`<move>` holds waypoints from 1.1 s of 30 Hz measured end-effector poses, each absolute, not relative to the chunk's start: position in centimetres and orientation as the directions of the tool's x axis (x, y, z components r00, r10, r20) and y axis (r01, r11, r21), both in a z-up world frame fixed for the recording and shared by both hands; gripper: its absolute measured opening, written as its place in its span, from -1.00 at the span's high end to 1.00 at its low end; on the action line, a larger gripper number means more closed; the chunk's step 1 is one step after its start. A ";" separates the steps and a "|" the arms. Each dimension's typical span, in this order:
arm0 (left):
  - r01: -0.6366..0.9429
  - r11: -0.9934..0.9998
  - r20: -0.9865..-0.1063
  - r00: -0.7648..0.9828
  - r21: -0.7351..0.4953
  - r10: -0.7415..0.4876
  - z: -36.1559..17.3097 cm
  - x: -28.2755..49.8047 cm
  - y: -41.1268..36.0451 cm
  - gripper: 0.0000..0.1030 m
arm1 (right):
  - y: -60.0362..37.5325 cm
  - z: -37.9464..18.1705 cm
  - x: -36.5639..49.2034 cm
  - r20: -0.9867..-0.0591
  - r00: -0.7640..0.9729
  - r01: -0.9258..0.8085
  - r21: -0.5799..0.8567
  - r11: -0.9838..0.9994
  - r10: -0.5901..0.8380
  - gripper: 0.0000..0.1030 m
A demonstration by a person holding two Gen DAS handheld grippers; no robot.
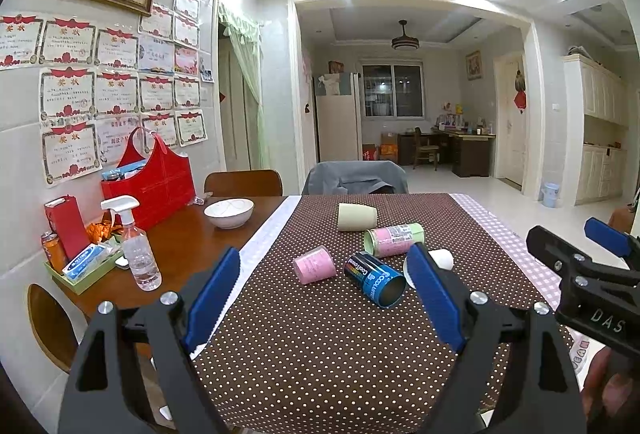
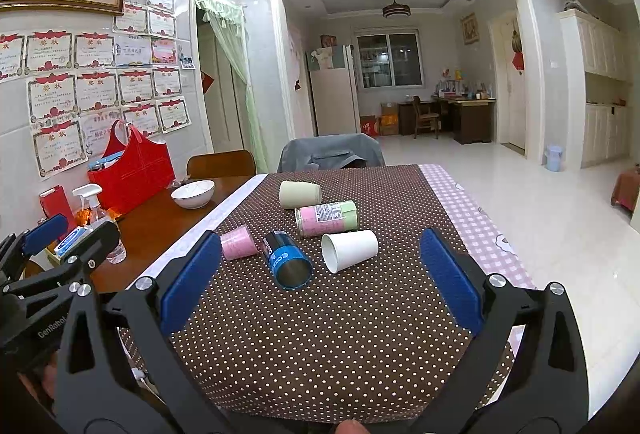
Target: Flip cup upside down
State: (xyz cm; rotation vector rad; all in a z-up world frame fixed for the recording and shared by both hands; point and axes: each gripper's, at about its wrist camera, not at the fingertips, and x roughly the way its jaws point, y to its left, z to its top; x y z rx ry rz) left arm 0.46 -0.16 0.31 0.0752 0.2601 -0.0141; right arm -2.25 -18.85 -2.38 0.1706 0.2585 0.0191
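Dotted brown bench [image 2: 340, 334] holds five cups lying down around the blue cup [image 2: 287, 260], the white cup [image 2: 349, 250] seen whole only by the right camera, both grippers [image 1: 324, 294] [image 2: 320, 274] wide and empty.

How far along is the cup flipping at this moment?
Nothing looks done yet: all five cups lie on their sides on the dotted cloth: beige cup, pink-and-green cup, small pink cup, blue cup and white paper cup. Nothing is in hand; the left gripper and right gripper are both open and short of the cups. Grasping and upending a cup is left.
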 end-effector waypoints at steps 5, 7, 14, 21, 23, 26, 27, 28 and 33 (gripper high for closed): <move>0.023 0.997 -0.257 0.967 0.073 -0.003 0.3 0.4 -0.1 -0.63 | -18.8 -2.2 -2.2 -0.249 0.968 0.004 0.168 0.986 0.039 -0.88; 0.021 0.997 -0.256 0.967 0.073 -0.002 0.5 0.4 0.0 -0.63 | -18.8 -2.2 -2.2 -0.246 0.969 0.004 0.167 0.986 0.038 -0.88; 0.021 0.997 -0.255 0.967 0.074 -0.001 0.6 0.5 0.2 -0.64 | -18.6 -2.1 -2.0 -0.245 0.969 0.004 0.164 0.986 0.037 -0.88; 0.016 0.997 -0.259 0.966 0.074 0.004 0.7 0.9 0.3 -0.63 | -18.7 -2.0 -1.2 -0.243 0.969 0.007 0.160 0.987 0.033 -0.88; 0.015 0.997 -0.263 0.965 0.075 0.005 0.8 1.3 0.6 -0.63 | -18.7 -2.1 -1.0 -0.243 0.969 0.007 0.160 0.987 0.033 -0.88; 0.016 0.997 -0.269 0.963 0.079 0.006 0.7 2.0 0.6 -0.63 | -18.9 -2.2 -0.7 -0.245 0.969 0.009 0.156 0.988 0.030 -0.88; 0.015 0.997 -0.270 0.963 0.080 0.007 0.6 2.2 0.5 -0.63 | -18.9 -2.2 -0.5 -0.246 0.969 0.009 0.156 0.988 0.030 -0.88; 0.015 0.997 -0.271 0.963 0.081 0.008 0.6 2.3 0.5 -0.63 | -19.0 -2.2 -0.4 -0.247 0.969 0.009 0.155 0.988 0.030 -0.88; 0.014 0.996 -0.278 0.960 0.083 0.010 0.4 3.5 0.7 -0.63 | -19.1 -2.5 0.2 -0.251 0.968 0.012 0.149 0.989 0.027 -0.88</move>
